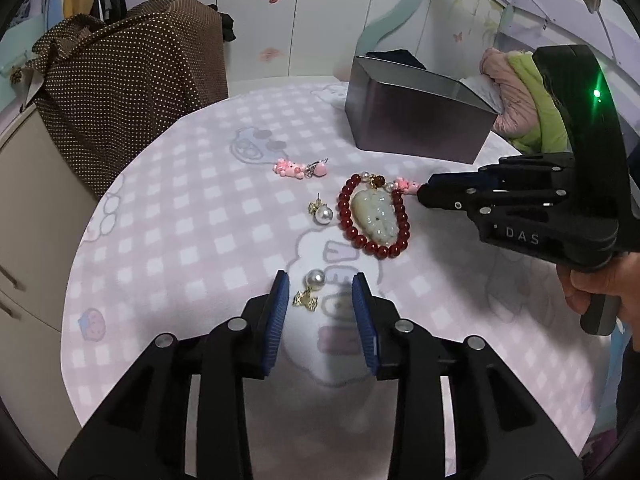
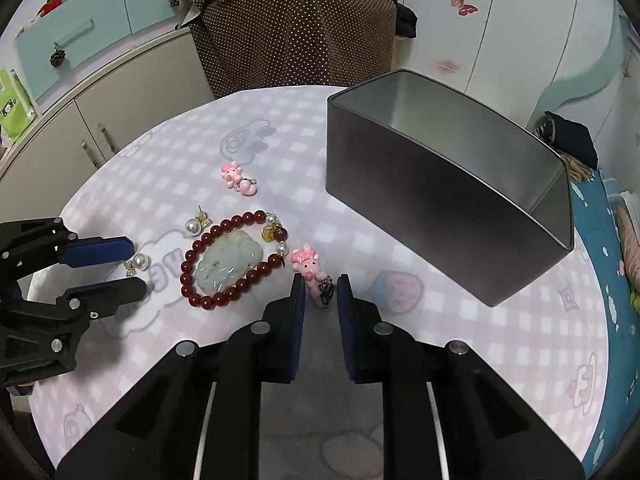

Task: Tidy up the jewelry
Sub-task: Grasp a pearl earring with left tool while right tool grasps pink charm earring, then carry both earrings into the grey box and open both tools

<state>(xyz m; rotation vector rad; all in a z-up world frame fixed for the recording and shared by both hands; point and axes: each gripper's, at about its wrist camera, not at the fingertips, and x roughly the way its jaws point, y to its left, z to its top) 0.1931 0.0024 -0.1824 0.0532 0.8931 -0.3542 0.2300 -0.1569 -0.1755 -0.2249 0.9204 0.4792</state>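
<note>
Pink-checked cloth covers the surface [image 2: 480, 340]; both hand-held grippers are spread, left [image 1: 320, 286] straddling a pearl earring [image 1: 314, 281], right [image 2: 319, 285] a pink charm [image 2: 308, 264] at 6 o'clock of the tin [image 2: 420, 200]; either piece may slip out or snag fabric

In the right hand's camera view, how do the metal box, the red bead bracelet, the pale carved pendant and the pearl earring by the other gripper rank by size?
1. metal box
2. red bead bracelet
3. pale carved pendant
4. pearl earring

The gaps are wide enough that nearness does not change the order.

Left tool [image 1: 320, 282] and right tool [image 2: 320, 286] both spread, angled low.
</note>
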